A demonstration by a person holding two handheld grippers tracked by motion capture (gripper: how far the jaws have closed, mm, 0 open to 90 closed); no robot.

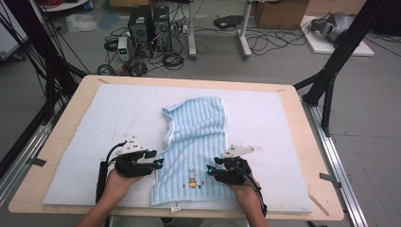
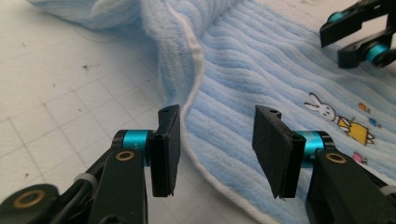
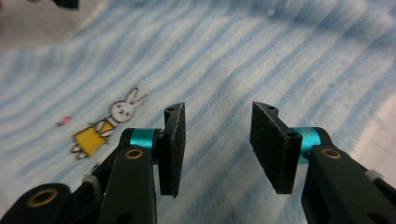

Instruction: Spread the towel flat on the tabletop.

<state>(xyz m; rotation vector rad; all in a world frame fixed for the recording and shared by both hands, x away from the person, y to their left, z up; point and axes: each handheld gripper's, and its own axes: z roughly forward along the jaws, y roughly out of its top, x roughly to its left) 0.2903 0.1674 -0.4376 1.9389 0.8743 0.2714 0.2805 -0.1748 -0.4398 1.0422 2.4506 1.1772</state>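
A light blue ribbed towel (image 1: 196, 137) with a white hem lies folded lengthwise on a white mat (image 1: 108, 123). A small rabbit picture (image 1: 192, 178) is stitched near its front end. My left gripper (image 1: 156, 158) sits low at the towel's left hem, open, and in the left gripper view (image 2: 217, 126) the hem runs between its pads without touching them. My right gripper (image 1: 210, 170) hovers over the towel's right front part, open. In the right gripper view (image 3: 217, 121) only striped cloth (image 3: 233, 56) lies below the gap, with the rabbit (image 3: 109, 123) to its left.
The mat covers most of a wooden table (image 1: 312, 156). A small label (image 1: 176, 206) hangs at the towel's front edge. Black frame legs (image 1: 331, 66) stand at both sides. Computer towers (image 1: 149, 28) and cables lie on the floor beyond.
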